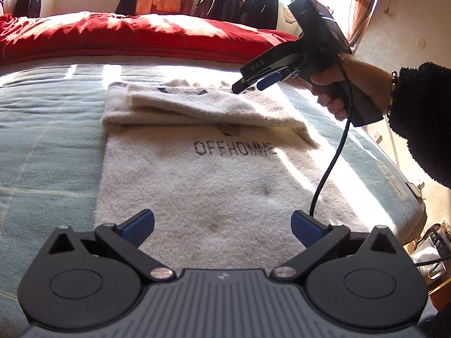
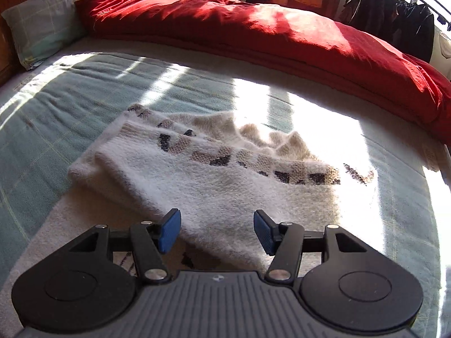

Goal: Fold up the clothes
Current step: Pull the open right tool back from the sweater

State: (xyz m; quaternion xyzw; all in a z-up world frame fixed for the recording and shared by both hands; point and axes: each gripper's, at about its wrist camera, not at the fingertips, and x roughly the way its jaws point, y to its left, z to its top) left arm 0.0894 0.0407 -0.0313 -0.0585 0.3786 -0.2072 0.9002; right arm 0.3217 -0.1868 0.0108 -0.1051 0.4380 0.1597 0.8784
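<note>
A white fuzzy sweater (image 1: 197,174) lies flat on the green bed cover (image 1: 42,140), right in front of the left gripper (image 1: 222,225), whose blue fingers are spread wide with nothing in them. The right gripper (image 2: 217,232) hangs over the folded sleeve, fingers also wide apart and empty. Behind the sweater a red blanket (image 2: 253,33) lies along the bed, a pillow (image 2: 42,25) sits far left, and dark coats (image 1: 248,0) hang by the sunny window.

The sweater's (image 1: 203,180) near hem lies hidden under the left gripper's (image 1: 222,226) body, and its far right part washes out in sun glare in the right wrist view. The small lettering on the bed's (image 1: 394,180) edge label is too blurred to read. The person's sleeve (image 1: 422,112) is cut by the frame edge.
</note>
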